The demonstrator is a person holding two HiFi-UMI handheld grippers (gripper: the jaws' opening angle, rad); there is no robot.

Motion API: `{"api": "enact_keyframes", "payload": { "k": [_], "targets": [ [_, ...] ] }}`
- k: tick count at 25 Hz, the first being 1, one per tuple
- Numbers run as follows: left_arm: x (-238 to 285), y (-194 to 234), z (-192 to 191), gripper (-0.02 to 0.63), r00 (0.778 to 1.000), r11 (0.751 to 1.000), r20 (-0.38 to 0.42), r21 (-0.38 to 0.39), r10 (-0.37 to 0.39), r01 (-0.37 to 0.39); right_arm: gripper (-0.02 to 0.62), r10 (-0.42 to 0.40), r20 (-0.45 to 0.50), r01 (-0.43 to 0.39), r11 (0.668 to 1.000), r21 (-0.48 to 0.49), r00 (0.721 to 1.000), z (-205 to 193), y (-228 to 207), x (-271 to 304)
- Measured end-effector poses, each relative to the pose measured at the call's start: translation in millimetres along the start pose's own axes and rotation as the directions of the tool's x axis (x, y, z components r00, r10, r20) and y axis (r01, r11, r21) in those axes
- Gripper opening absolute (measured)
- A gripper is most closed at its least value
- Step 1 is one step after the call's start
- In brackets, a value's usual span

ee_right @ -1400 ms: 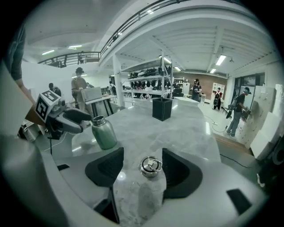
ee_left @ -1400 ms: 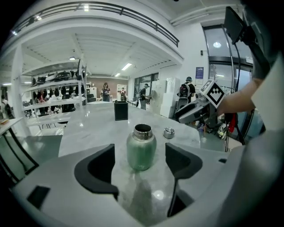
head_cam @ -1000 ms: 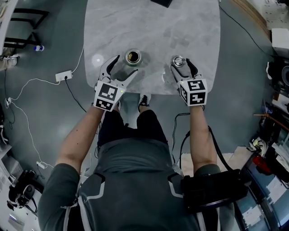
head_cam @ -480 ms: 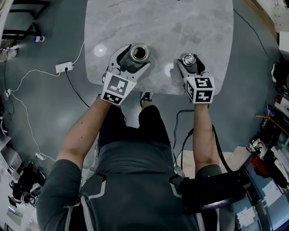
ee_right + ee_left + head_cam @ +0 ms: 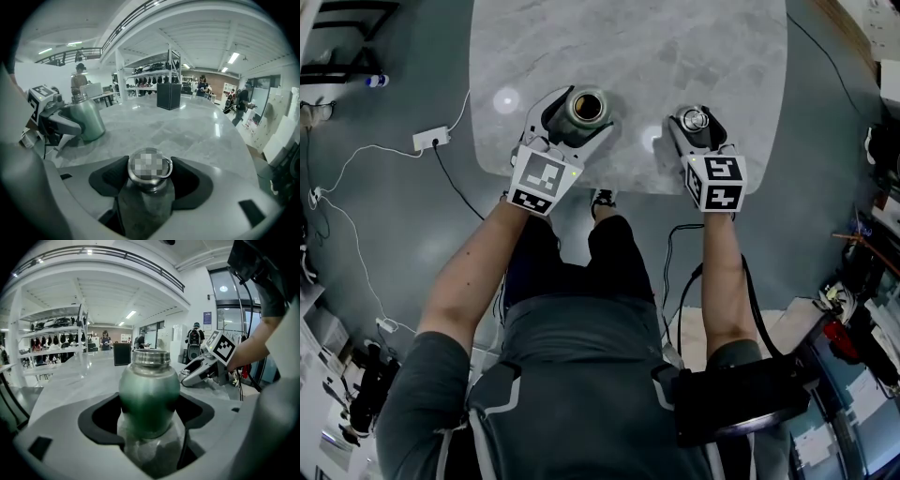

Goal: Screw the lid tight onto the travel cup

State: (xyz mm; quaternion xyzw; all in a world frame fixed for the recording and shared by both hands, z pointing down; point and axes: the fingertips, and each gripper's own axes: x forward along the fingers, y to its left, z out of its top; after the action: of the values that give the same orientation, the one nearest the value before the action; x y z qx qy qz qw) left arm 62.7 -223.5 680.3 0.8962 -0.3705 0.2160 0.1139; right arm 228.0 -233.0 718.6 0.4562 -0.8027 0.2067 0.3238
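Note:
A green metal travel cup (image 5: 585, 109) with an open steel mouth stands between the jaws of my left gripper (image 5: 573, 120), which is shut on its body. In the left gripper view the cup (image 5: 149, 392) fills the middle, with the black pads (image 5: 101, 416) pressed to both sides. My right gripper (image 5: 697, 129) is shut on the round steel lid (image 5: 695, 120), a hand's width right of the cup. In the right gripper view the lid (image 5: 149, 171) sits between the jaws, and the cup (image 5: 88, 120) leans slightly at the left.
The grey marble table (image 5: 628, 47) has its near edge just behind both grippers. A black box (image 5: 168, 96) stands at the far end of the table. On the floor at the left lie a power strip (image 5: 430, 140) with cables and a small bottle (image 5: 375, 82).
A second ago the left gripper stood open short of the cup; it has since moved in and shut on it. The right gripper has shut on the lid. Both have shifted slightly forward.

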Motion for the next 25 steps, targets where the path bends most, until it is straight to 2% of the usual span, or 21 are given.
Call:
{"api": "enact_keyframes", "payload": {
  "k": [5,7,10,17,20,25],
  "targets": [
    [2.8,0.1,-2.3,0.366,1.000,0.999,-0.006,0.042,0.009,-0.009,0.290,-0.007,0.000,0.007,1.000,-0.006,1.000,-0.3,1.9,0.3],
    [5.4,0.9,0.0,0.367,1.000,0.999,0.007,0.035,0.004,-0.005,0.288,-0.010,0.001,0.010,1.000,-0.007,1.000,0.2,1.2,-0.1],
    [5.6,3.0,1.4,0.367,1.000,1.000,0.025,0.019,-0.011,0.010,0.287,-0.006,0.002,0.006,1.000,-0.002,1.000,0.5,1.4,-0.4],
    [-7.7,-8.7,5.3,0.368,0.998,0.997,0.019,0.047,-0.059,0.058,0.287,0.028,0.014,-0.028,0.999,0.016,1.000,6.2,13.6,-24.1],
    [-22.9,-17.1,24.2,0.368,0.996,0.995,0.035,0.058,-0.085,0.083,0.287,0.058,0.035,-0.058,0.998,0.006,0.998,26.1,24.6,-42.7],
    [-65.5,-19.5,66.2,0.367,0.990,0.987,0.053,0.098,-0.133,0.127,0.287,0.128,0.102,-0.128,0.992,-0.010,0.986,83.0,54.3,-78.5]
  ]
}}
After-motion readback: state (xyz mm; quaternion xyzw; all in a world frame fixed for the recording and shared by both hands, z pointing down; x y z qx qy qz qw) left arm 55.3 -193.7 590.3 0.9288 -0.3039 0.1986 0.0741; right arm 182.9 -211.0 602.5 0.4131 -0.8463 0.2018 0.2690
